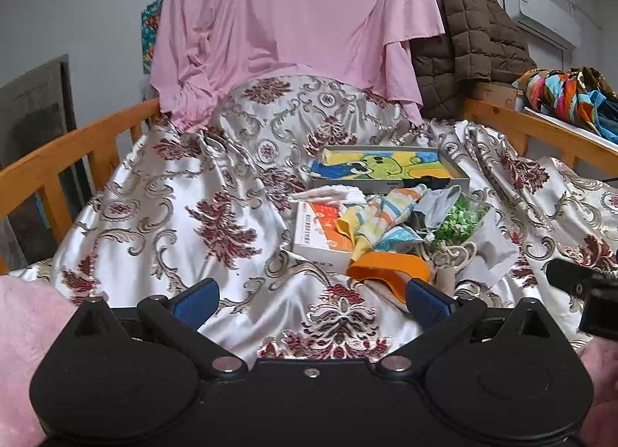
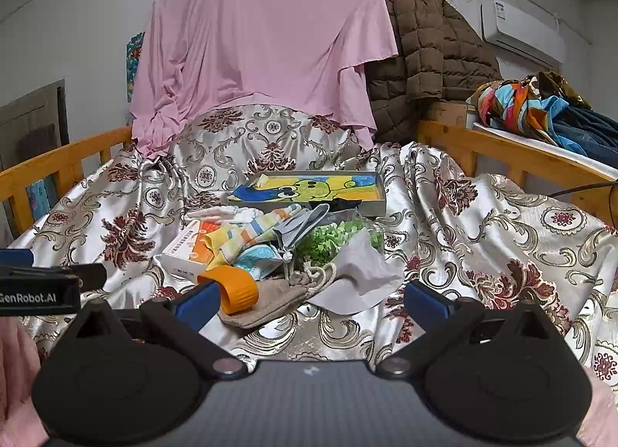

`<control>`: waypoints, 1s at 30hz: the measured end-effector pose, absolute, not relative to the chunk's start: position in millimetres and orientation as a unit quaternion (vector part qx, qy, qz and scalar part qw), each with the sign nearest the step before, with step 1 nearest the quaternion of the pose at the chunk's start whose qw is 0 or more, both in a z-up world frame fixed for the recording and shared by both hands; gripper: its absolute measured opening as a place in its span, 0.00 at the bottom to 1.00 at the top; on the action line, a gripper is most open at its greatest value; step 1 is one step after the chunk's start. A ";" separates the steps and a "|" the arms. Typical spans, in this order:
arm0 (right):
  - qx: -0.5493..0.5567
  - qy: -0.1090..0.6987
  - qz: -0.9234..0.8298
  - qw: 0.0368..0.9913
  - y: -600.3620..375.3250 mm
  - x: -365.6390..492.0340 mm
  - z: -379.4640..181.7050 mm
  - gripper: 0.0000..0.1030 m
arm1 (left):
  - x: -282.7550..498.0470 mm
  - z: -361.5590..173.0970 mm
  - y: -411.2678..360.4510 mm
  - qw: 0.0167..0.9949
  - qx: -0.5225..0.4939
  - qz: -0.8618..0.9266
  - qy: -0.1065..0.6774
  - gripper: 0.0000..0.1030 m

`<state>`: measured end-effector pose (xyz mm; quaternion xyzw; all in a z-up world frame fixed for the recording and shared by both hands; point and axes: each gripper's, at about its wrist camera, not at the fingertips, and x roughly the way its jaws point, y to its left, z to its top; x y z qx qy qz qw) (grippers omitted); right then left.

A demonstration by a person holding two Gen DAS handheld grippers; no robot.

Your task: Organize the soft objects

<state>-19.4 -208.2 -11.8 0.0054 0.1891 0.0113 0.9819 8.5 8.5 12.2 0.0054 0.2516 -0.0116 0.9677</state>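
A heap of small items lies on the patterned satin bedspread. It holds a striped cloth, a grey pouch, a beige drawstring bag, a white-and-orange box, an orange cap, green foliage and white paper. Behind it sits a shallow grey tray lined with a cartoon towel. My left gripper is open short of the heap. My right gripper is open around the bag's near end.
Wooden rails border the bed on both sides. A pink sheet hangs at the back, with a brown quilted coat beside it. Colourful clothes pile on a shelf at the right. Pink sleeves frame the corners.
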 end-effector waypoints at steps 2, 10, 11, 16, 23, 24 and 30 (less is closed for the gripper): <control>0.011 0.184 -0.001 0.983 -209.4 -17.8 -8.9 1.00 | 14.1 14.9 9.6 0.965 0.000 -0.022 0.260 0.99; 0.037 0.212 0.034 0.976 -224.3 10.4 -0.3 1.00 | 65.2 13.1 17.9 0.938 -0.024 -0.087 0.333 0.99; 0.039 0.218 0.037 0.974 -225.3 16.1 0.6 1.00 | 72.9 11.9 14.1 0.936 -0.018 -0.095 0.339 0.99; 0.029 0.258 0.053 0.964 -228.4 52.7 3.0 1.00 | 120.2 12.5 4.3 0.917 0.011 -0.153 0.367 0.99; 0.001 0.337 0.127 0.933 -231.5 106.5 -9.8 1.00 | 173.1 -1.6 -16.4 0.892 0.103 -0.237 0.371 0.99; -0.009 0.343 0.133 0.930 -230.0 111.7 -11.8 1.00 | 178.4 -5.1 -18.8 0.887 0.108 -0.251 0.373 0.99; -0.042 0.387 0.193 0.901 -220.6 146.4 -29.5 0.95 | 195.1 -26.2 -27.6 0.862 0.120 -0.318 0.376 0.98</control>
